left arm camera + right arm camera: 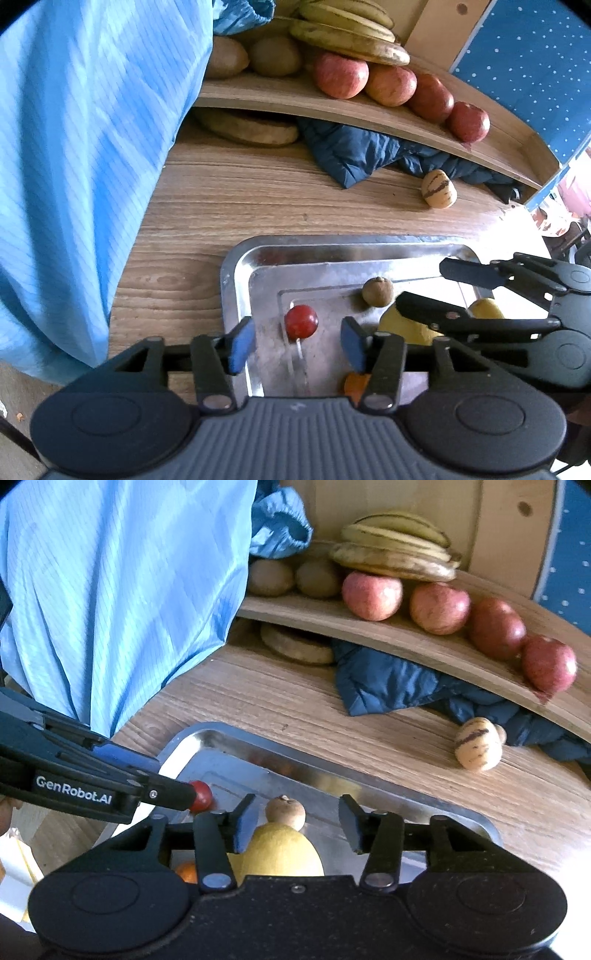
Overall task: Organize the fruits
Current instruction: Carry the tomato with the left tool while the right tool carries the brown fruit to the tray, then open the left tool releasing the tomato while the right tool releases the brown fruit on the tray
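A metal tray [236, 280] [207, 734] lies on the wooden table. My left gripper [297, 343] hangs open over its left part, and a small red fruit [301, 321] sits on the tray between its blue pads, untouched. In the right wrist view the left gripper [170, 779] reaches in from the left, its tip beside the red fruit [201, 795]. My right gripper [297, 823] [421, 286] is open above a yellow fruit [284, 853] [402, 326], with a small brown fruit [286, 810] [376, 291] just beyond. An orange fruit [354, 384] lies near the tray's front.
A curved wooden shelf [369, 114] behind carries red apples [341, 75], bananas [347, 40] and brown fruits [275, 55]. A striped pale fruit [439, 190] [476, 747] and a dark blue cloth [362, 151] lie on the table. A person's light blue garment [81, 147] fills the left.
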{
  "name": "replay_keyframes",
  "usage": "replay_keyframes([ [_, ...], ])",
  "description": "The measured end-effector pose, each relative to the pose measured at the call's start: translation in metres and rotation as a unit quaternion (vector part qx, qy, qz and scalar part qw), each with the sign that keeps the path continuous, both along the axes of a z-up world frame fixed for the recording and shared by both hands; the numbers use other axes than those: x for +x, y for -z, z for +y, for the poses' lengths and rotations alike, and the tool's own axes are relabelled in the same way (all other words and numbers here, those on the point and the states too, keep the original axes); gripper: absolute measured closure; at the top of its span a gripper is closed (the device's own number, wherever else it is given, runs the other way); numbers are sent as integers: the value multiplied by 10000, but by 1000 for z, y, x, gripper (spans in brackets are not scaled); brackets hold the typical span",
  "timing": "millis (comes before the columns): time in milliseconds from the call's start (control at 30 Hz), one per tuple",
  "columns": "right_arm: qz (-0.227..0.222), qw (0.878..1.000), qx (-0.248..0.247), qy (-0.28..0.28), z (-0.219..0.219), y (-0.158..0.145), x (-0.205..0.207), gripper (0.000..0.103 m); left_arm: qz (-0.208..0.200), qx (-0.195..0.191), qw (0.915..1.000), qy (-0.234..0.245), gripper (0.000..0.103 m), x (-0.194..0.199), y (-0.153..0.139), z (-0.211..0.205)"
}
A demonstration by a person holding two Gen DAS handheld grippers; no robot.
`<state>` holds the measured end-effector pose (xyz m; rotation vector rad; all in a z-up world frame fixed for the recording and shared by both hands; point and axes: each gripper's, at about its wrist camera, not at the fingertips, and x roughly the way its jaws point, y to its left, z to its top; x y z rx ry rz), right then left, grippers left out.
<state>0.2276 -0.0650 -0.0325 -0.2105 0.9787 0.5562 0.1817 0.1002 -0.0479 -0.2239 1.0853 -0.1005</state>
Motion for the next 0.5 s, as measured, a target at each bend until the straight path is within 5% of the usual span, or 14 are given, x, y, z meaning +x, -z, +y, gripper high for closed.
replay_keyframes([
  [333, -106, 9991, 97, 393, -11, -19, -31, 24, -71, 146, 9996, 241, 6, -17, -9, 14],
  [500, -125, 9985, 127, 515, -16, -28, -46, 12, -66, 189, 9987, 475, 2, -25, -12, 20],
])
